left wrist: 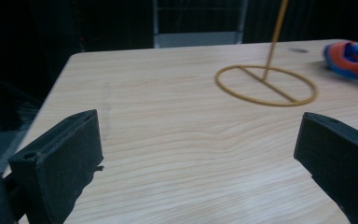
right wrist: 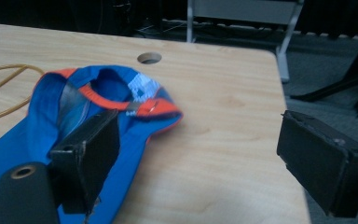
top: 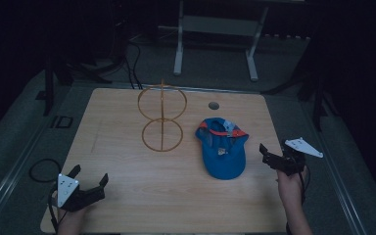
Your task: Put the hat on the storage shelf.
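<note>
We hold the right gripper [top: 274,157] with its jaws spread wide and empty at the table's [top: 176,196] right edge, just beside the blue and orange cap [top: 223,147], which lies opening-up on the wood. Our left gripper [top: 89,177], likewise agape and holding nothing, sits at the near left corner, well apart from the upright wire ring stand [top: 162,117].

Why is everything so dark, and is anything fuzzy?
High view: dim light, with the room behind the table nearly black, though the blue cap and wire stand still show. Left gripper view: the cap at the edge looks soft. Right gripper view: the near tool is slightly blurred.
</note>
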Motion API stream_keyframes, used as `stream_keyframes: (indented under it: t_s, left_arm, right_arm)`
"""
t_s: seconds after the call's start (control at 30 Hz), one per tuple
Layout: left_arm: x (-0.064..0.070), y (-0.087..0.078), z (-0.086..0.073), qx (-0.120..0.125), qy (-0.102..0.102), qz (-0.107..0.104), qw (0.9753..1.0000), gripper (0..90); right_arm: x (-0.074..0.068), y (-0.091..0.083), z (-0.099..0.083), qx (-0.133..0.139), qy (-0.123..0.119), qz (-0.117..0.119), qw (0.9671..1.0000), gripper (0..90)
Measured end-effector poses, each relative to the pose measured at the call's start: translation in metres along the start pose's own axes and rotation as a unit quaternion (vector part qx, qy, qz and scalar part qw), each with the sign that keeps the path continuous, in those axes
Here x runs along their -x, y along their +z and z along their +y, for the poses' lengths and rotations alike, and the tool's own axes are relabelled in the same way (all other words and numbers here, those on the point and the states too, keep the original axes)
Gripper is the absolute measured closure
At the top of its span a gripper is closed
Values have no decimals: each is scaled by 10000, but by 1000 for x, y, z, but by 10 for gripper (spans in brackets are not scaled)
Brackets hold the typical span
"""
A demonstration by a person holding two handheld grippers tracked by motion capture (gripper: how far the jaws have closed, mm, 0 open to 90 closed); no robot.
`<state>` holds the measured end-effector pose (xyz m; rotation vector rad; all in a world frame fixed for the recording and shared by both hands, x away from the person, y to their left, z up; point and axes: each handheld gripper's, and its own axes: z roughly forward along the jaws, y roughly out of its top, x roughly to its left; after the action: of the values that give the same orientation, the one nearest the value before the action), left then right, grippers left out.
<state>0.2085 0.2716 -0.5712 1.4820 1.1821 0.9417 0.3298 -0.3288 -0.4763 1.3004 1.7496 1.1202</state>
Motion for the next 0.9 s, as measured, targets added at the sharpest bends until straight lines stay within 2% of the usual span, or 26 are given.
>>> stream_keyframes:
  t_s: [0.07, 0.17, 0.27, 0.37, 0.5, 0.67, 0.77, 0.9]
  left_arm:
    - [1, 0, 1, -3, 19, -33, 10000, 13]
    - [6, 1, 0, -36, 71, -301, 9995, 14]
    - [9, 3, -1, -129, 162, -337, 9992, 13]
    - [10, 4, -1, -146, 134, -365, 9991, 13]
    - [10, 3, 0, -148, 103, -415, 9990, 13]
    - [13, 4, -1, -154, 296, -452, 9984, 13]
    - [14, 4, 0, -154, 306, -498, 9982, 13]
    - [14, 4, 0, -189, 327, -495, 9981, 13]
  right_arm:
    - [-2, 1, 7, -54, -30, 4, 10000, 132]
    - [-6, 4, 16, -43, 9, 183, 9998, 132]
    - [-11, 8, 25, -95, -43, 271, 9996, 132]
    - [-18, 12, 34, -196, -109, 203, 9995, 132]
    - [-24, 20, 47, -220, -64, 531, 9983, 136]
    - [-34, 34, 61, -302, -254, 782, 9962, 144]
    - [-41, 45, 66, -386, -343, 981, 9938, 189]
    - [-50, 62, 67, -509, -449, 1093, 9917, 190]
